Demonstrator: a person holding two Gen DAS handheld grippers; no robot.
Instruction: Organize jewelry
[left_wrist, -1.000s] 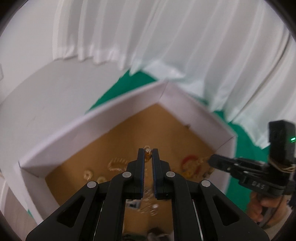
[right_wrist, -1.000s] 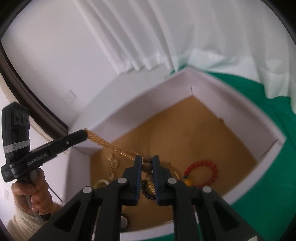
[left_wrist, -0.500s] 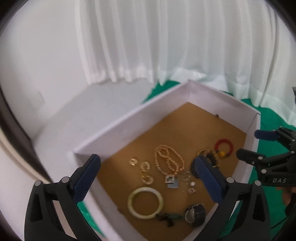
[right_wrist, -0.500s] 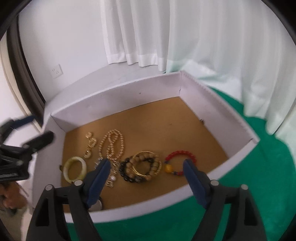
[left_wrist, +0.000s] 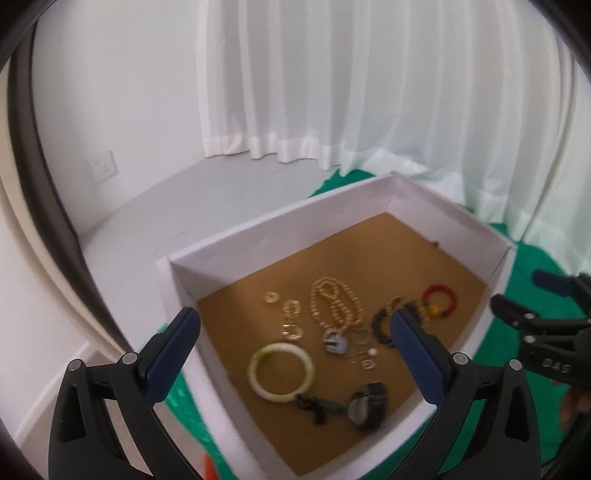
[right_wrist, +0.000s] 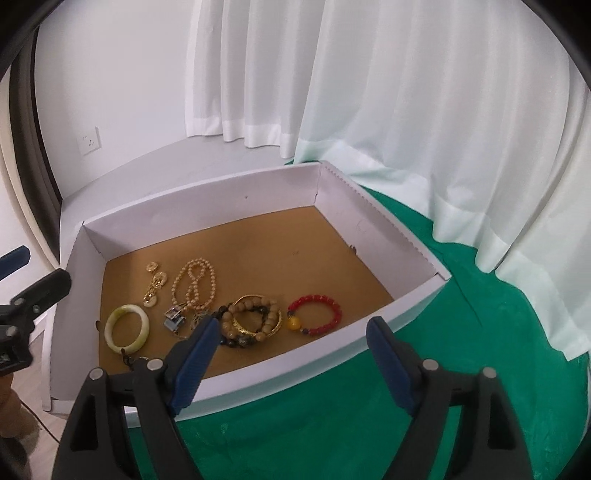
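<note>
A white box (left_wrist: 280, 229) (right_wrist: 207, 206) with a brown floor holds the jewelry. In it lie a pearl necklace (left_wrist: 334, 299) (right_wrist: 195, 280), a pale green bangle (left_wrist: 280, 371) (right_wrist: 127, 326), a red bead bracelet (left_wrist: 439, 301) (right_wrist: 314, 314), gold earrings (right_wrist: 155, 284), wooden beads with a gold bangle (right_wrist: 255, 319) and a dark watch (left_wrist: 369, 404). My left gripper (left_wrist: 293, 317) (right_wrist: 44, 266) hangs wide open over the box's near left corner. My right gripper (right_wrist: 291, 325) (left_wrist: 517, 288) stands open above the near wall. Nothing is between either pair of pads.
The box rests on a green cloth (right_wrist: 461, 332). White curtains (right_wrist: 406, 92) hang close behind and to the right. A grey ledge (left_wrist: 166, 206) and a white wall with a socket (right_wrist: 88, 140) lie to the left. A hand (right_wrist: 11, 406) shows at the lower left.
Both grippers were shut on beaded jewelry down inside the box. They have let go, opened wide and drawn back and up; the necklace now lies on the box floor.
</note>
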